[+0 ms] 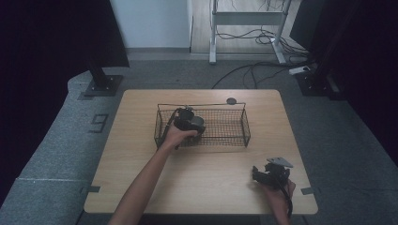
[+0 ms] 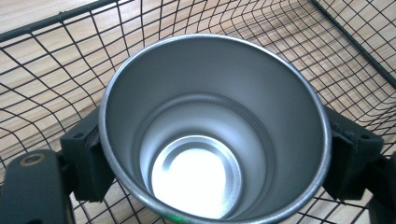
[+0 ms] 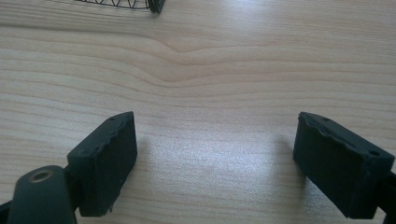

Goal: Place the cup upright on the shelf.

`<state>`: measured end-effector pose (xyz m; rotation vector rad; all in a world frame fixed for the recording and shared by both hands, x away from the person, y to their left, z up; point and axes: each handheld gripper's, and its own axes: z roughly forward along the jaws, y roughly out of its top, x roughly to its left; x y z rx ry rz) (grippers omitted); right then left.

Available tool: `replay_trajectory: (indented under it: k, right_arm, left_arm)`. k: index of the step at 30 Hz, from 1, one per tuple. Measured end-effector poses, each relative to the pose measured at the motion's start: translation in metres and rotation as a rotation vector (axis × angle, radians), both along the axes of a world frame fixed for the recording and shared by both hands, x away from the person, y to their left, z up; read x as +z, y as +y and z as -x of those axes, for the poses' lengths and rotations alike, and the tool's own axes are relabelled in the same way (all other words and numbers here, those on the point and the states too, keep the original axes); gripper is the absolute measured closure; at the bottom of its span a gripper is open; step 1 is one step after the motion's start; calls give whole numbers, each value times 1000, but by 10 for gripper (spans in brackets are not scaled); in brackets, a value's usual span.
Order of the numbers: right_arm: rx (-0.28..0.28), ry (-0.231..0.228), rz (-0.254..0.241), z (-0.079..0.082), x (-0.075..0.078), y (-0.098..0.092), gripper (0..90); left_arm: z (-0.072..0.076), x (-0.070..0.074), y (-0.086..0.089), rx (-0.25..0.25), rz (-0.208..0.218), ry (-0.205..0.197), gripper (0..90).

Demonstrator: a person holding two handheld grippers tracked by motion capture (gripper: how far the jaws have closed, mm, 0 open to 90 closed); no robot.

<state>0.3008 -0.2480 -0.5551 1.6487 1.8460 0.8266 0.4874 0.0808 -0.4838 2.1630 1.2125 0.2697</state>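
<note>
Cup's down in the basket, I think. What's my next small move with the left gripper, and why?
Probably open the left gripper a little wider, then lift straight out. The metal cup sits inside the wire basket, and the jaws still flank its rim closely, so pulling away now might drag it.

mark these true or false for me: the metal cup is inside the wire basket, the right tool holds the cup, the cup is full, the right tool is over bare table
1. The metal cup is inside the wire basket: true.
2. The right tool holds the cup: false; the cup sits between the left tool's jaws.
3. The cup is full: false; its shiny bottom shows, empty.
4. The right tool is over bare table, jaws wide apart: true.
</note>
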Motion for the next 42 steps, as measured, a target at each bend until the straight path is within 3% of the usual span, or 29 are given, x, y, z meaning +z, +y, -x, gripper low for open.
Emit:
replay_trajectory:
  k: [6, 8, 15, 21, 29, 31, 42]
  right_arm:
    - [0, 0, 0, 0, 0, 0, 135]
    - [0, 0, 0, 0, 0, 0, 135]
    - [0, 0, 0, 0, 0, 0, 135]
    - [0, 0, 0, 0, 0, 0, 135]
    - [0, 0, 0, 0, 0, 0, 135]
    - [0, 0, 0, 0, 0, 0, 135]
    - [-2, 2, -1, 0, 0, 0, 135]
  left_arm:
    - [7, 13, 2, 26, 29, -79, 107]
    - [9, 18, 4, 15, 52, -83, 104]
    - [14, 27, 10, 18, 63, -107, 101]
    - [25, 39, 15, 22, 67, -159, 102]
    - [45, 51, 21, -13, 112, -182, 111]
    - [51, 51, 23, -29, 137, -180, 116]
    - [88, 50, 40, -74, 175, -209, 128]
